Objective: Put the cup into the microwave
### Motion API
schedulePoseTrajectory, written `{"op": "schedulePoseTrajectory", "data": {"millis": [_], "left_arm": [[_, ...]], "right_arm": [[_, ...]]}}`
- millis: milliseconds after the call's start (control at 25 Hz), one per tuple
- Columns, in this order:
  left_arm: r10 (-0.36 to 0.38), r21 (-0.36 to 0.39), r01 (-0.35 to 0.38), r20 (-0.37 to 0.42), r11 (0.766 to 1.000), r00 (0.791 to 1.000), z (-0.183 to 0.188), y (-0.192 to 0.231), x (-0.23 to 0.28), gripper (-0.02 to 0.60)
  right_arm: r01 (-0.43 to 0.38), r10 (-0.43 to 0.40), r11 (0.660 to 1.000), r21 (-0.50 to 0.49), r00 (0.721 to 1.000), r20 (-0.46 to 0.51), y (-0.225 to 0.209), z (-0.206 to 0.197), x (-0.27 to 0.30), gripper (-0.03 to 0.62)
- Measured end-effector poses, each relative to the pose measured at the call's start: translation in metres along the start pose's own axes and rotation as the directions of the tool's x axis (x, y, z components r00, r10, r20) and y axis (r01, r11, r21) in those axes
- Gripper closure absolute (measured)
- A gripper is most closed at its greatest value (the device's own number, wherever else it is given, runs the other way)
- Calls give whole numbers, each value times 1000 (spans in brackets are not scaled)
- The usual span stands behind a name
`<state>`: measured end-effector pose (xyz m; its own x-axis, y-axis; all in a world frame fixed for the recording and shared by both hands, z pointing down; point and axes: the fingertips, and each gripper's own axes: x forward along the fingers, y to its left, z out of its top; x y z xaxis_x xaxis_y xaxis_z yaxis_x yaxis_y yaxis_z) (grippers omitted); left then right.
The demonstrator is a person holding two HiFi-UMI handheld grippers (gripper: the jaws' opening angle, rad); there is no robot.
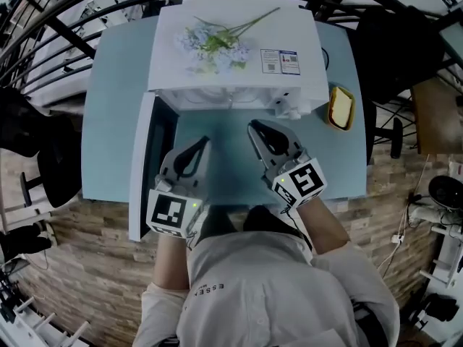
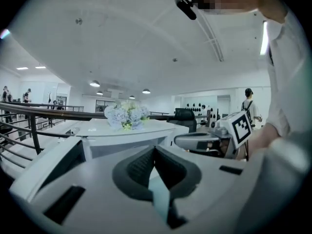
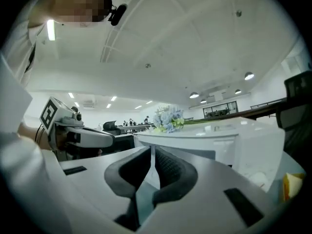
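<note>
Ceramic or plastic can't be told, as the cup shows in no view. It may be hidden inside the microwave cavity at upper centre, or be off frame. As a guess it is light, rigid, slick-walled and chippable, best pinched across the rim or handle and kept upright. Microwave door stands swung open at left on the pale blue table, with flowers on top, while left gripper and right gripper hover side by side below the opening, jaws together, nothing in them.
</note>
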<state>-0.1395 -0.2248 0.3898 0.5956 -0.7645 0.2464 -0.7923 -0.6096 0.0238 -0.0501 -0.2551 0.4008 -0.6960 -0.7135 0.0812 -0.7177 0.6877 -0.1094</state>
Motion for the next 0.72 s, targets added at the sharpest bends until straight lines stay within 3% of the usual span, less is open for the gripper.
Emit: {"op": "schedulePoseTrajectory", "data": {"millis": [240, 720], "left_arm": [[-12, 50, 9, 65, 999, 998, 28, -4, -15, 580], [-31, 114, 17, 121, 993, 992, 61, -14, -34, 580]], "right_arm": [[47, -46, 999, -23, 998, 49, 5, 38, -29, 571], [59, -52, 992, -110, 997, 59, 27, 74, -52, 577]]}}
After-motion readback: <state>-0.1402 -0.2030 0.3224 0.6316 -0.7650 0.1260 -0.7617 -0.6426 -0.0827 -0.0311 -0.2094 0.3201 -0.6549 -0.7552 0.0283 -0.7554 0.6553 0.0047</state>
